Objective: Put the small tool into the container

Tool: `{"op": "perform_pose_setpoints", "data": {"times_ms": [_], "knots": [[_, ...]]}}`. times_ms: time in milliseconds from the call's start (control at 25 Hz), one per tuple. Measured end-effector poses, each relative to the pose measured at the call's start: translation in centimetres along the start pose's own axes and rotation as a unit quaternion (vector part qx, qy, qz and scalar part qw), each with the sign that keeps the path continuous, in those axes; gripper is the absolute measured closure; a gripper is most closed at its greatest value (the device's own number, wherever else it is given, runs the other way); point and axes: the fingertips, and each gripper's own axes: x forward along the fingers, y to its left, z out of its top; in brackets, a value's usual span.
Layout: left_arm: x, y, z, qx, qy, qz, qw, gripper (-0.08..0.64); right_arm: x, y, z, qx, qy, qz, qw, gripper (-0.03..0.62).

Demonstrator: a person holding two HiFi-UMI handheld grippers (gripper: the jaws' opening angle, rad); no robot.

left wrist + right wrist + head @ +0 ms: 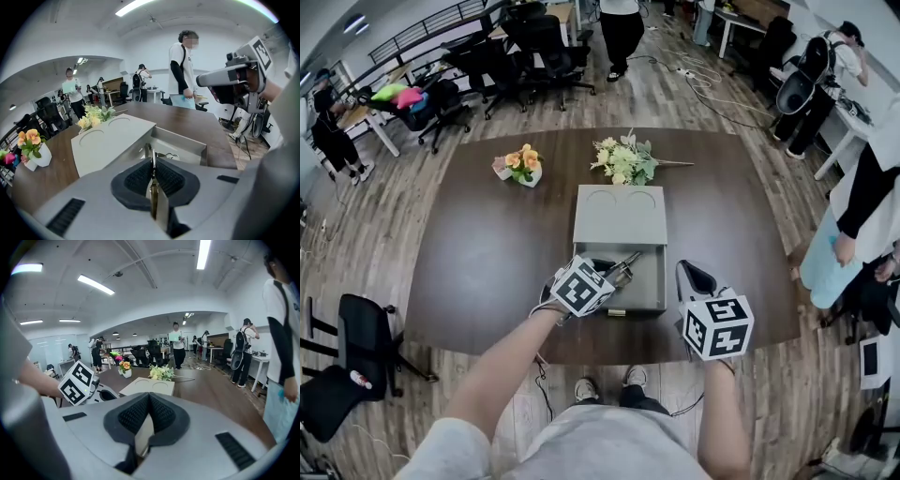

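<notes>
A grey container [619, 214] lies mid-table, its drawer [649, 283] pulled out toward me. My left gripper [605, 268] hovers at the drawer's near left corner, shut on a small metal tool [624, 269] that juts out over the open drawer. In the left gripper view the tool [151, 159] is a thin metal blade pinched between the black pads [136, 178], with the drawer [183, 146] right below. My right gripper [690, 274] hangs just right of the drawer, shut and empty; in its own view the right gripper [149, 399] has its pads touching.
A loose bunch of pale flowers [628, 159] and a white pot of orange flowers [521, 167] sit behind the container. The table's near edge [609, 352] is close under my hands. People stand at the right [862, 206] and far back; office chairs [534, 52] ring the table.
</notes>
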Motion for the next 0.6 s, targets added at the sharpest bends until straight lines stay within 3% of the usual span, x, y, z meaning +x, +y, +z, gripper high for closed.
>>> {"op": "perform_pose_setpoints", "data": {"times_ms": [600], "knots": [[0.5,-1.5,-0.2,-0.026,0.003,-0.034,0.9991,0.497,0.1,0.1,-0.3,0.003,0.004,0.000,1.000,0.589]]}}
